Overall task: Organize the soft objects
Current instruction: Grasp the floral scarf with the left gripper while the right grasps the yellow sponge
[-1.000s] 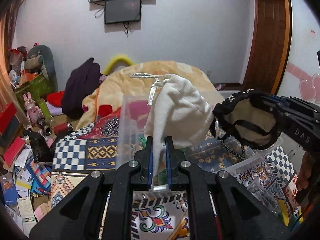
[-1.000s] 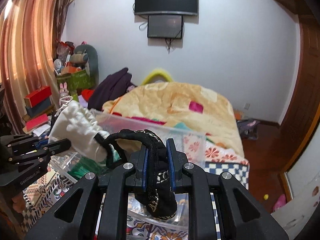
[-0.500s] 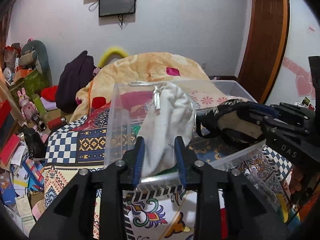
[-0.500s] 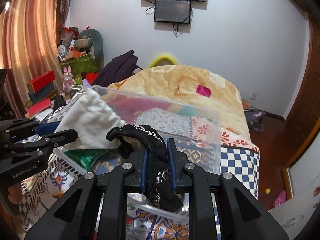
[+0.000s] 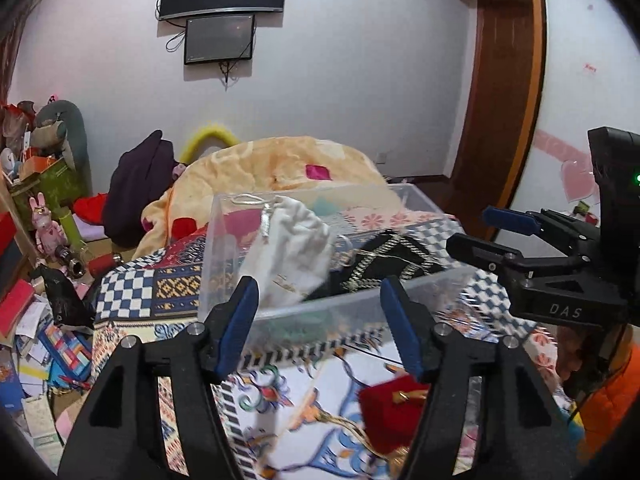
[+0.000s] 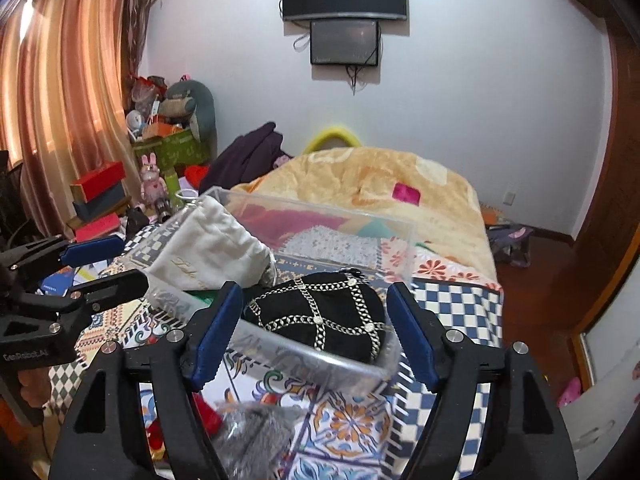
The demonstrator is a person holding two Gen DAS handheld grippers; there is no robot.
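Note:
A clear plastic bin [image 5: 224,248] [image 6: 316,352] stands on the patterned bedspread. A white drawstring pouch [image 5: 290,254] [image 6: 208,250] lies in its left part. A black pouch with a silver chain pattern [image 5: 394,258] [image 6: 324,316] lies in its right part. My left gripper [image 5: 320,320] is open and empty, just in front of the bin; it also shows in the right wrist view [image 6: 100,264]. My right gripper [image 6: 314,326] is open and empty above the bin's near rim; it also shows in the left wrist view [image 5: 484,232].
A red pouch [image 5: 390,410] lies on the bedspread [image 5: 132,292] in front of the bin, and a grey fuzzy item [image 6: 252,436] lies under my right gripper. A yellow blanket [image 6: 380,184] covers the bed behind. Boxes and toys clutter the floor at left [image 5: 36,320].
Both grippers have opened. The white pouch and the black pouch have dropped from the fingers into the bin, and both grippers have pulled back a little.

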